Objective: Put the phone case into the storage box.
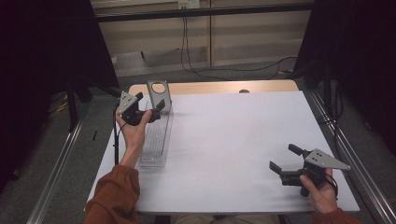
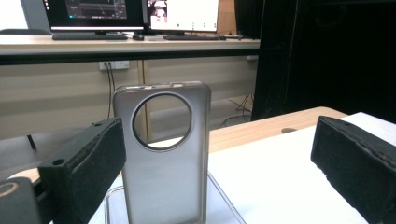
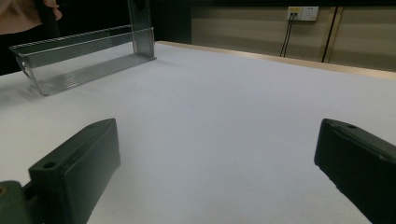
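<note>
A silvery phone case [image 1: 158, 96] with a round camera hole stands upright at the far end of a long clear plastic tray [image 1: 155, 140] on the left of the white table. My left gripper [image 1: 150, 101] hovers open just in front of the case, its jaws wide apart and touching nothing. From the left gripper view the case [image 2: 163, 182] rises close between the jaws, nearer the left one, with the gripper [image 2: 218, 149] open. My right gripper [image 1: 284, 157] is held open and empty low over the table's near right corner. The right gripper view shows the tray [image 3: 77, 63] and case [image 3: 140, 28] far off.
A white sheet [image 1: 233, 135] covers the table, with a wooden strip [image 1: 215, 87] along its far edge. Dark curtains hang at both sides. Cables run across the floor beyond the table. Monitors [image 2: 140, 11] sit on a desk behind.
</note>
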The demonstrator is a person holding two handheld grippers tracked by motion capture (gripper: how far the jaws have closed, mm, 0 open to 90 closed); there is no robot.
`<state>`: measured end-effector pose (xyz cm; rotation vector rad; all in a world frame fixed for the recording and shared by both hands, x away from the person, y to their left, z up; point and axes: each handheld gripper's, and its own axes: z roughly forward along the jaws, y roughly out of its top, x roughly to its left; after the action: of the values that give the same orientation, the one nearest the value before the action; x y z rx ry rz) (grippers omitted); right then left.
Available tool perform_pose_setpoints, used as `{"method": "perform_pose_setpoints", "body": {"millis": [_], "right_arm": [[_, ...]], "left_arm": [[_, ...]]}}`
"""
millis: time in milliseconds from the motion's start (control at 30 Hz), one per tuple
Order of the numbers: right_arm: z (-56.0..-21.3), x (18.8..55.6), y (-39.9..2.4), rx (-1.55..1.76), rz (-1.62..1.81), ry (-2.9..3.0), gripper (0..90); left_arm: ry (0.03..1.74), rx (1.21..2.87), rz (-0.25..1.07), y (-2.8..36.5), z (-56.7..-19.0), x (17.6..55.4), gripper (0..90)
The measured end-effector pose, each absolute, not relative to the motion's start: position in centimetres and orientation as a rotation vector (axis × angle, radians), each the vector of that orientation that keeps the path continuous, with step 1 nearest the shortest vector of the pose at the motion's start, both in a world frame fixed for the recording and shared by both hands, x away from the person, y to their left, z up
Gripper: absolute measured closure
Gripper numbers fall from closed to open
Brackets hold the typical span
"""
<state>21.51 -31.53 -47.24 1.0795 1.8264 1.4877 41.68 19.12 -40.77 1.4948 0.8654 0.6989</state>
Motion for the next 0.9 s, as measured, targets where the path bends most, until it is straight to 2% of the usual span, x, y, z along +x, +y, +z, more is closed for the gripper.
{"method": "perform_pose_setpoints", "body": {"millis": [300,500,533,900], "right_arm": [[-47.0,21.3,-31.4,1.069,1.479,1.823,0.0],[-47.0,21.2,-31.4,1.071,1.474,1.808,0.0],[-47.0,21.2,-31.4,1.073,1.473,1.808,0.0],[-46.9,21.2,-31.4,1.077,1.472,1.810,0.0]], "left_arm": [[0.817,1.521,0.693,19.3,-40.9,38.9,3.6],[0.821,1.464,0.671,19.7,-40.9,37.2,3.6],[0.800,1.505,0.697,20.1,-40.8,36.9,3.6],[0.761,1.498,0.706,20.7,-41.3,33.6,3.6]]}}
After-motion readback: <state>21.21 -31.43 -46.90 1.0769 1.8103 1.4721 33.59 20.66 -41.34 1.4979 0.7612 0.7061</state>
